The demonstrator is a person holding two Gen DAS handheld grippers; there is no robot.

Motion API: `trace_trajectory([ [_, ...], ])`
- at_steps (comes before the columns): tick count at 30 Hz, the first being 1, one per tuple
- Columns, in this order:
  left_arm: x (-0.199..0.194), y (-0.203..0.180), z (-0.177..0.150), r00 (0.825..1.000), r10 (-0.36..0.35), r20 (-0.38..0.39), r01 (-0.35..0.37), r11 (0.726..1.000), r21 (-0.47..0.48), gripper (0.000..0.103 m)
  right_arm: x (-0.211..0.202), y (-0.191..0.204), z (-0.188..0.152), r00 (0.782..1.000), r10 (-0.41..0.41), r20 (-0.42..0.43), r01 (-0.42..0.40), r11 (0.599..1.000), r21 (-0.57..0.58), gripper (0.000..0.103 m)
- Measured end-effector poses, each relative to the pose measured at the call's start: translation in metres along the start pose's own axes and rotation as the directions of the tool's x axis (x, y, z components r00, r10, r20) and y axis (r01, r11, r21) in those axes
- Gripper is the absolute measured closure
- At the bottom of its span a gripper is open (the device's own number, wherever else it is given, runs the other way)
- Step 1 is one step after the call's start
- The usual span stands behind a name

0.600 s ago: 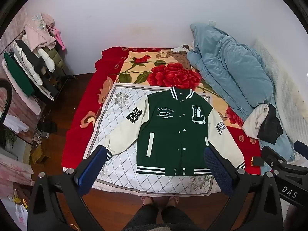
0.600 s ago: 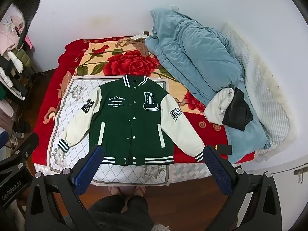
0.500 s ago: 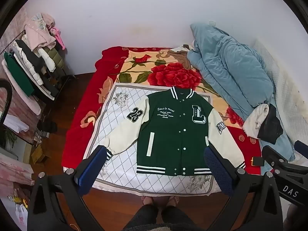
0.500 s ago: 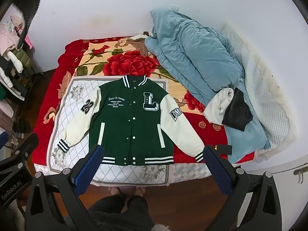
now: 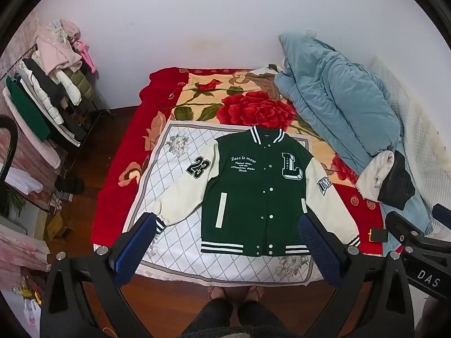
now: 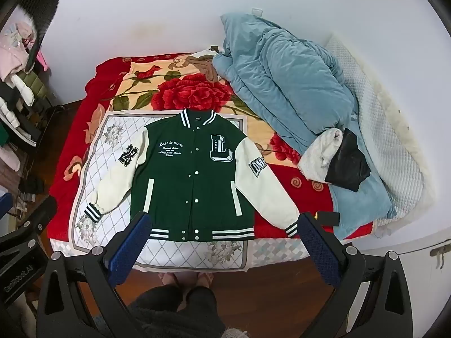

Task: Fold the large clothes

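A green varsity jacket (image 5: 253, 191) (image 6: 191, 174) with cream sleeves lies flat, front up and buttoned, on a white quilted cloth (image 5: 180, 236) at the near end of the bed. Both sleeves spread out and down to the sides. My left gripper (image 5: 227, 239) hangs high above the jacket's hem, jaws wide open, nothing between them. My right gripper (image 6: 222, 236) is likewise high over the hem, open and empty. Each blue pad (image 5: 132, 249) (image 6: 318, 253) is clear of the fabric.
A red floral blanket (image 5: 253, 109) covers the bed. A bunched blue duvet (image 5: 338, 104) and a white and black bundle (image 5: 389, 180) lie along the right side. A clothes rack (image 5: 42, 104) stands at left. The person's feet (image 5: 236, 293) are on the wooden floor by the bed's edge.
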State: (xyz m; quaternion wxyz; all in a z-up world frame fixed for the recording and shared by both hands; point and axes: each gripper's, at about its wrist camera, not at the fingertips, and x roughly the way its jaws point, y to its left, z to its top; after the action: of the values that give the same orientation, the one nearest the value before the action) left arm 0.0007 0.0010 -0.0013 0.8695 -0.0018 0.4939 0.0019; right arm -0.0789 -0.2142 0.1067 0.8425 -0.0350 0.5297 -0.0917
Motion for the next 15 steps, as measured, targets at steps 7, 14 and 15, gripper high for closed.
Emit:
trace_trajectory([
  [7,0.001,0.009,-0.009,1.000,0.005,0.004,-0.005,1.000,-0.004,0.000,-0.001,0.003,-0.001,1.000,0.001,0.001,-0.001,1.000,-0.002,0.000],
  [14,0.000,0.014,-0.006,1.000,0.004,0.005,-0.004,1.000,0.000,0.000,-0.003,0.005,-0.003,1.000,-0.001,0.006,0.001,1.000,-0.004,0.000],
  [15,0.000,0.015,-0.006,1.000,0.004,0.005,-0.004,1.000,0.000,0.000,-0.004,0.005,-0.002,1.000,0.000,0.006,0.000,1.000,-0.004,0.000],
])
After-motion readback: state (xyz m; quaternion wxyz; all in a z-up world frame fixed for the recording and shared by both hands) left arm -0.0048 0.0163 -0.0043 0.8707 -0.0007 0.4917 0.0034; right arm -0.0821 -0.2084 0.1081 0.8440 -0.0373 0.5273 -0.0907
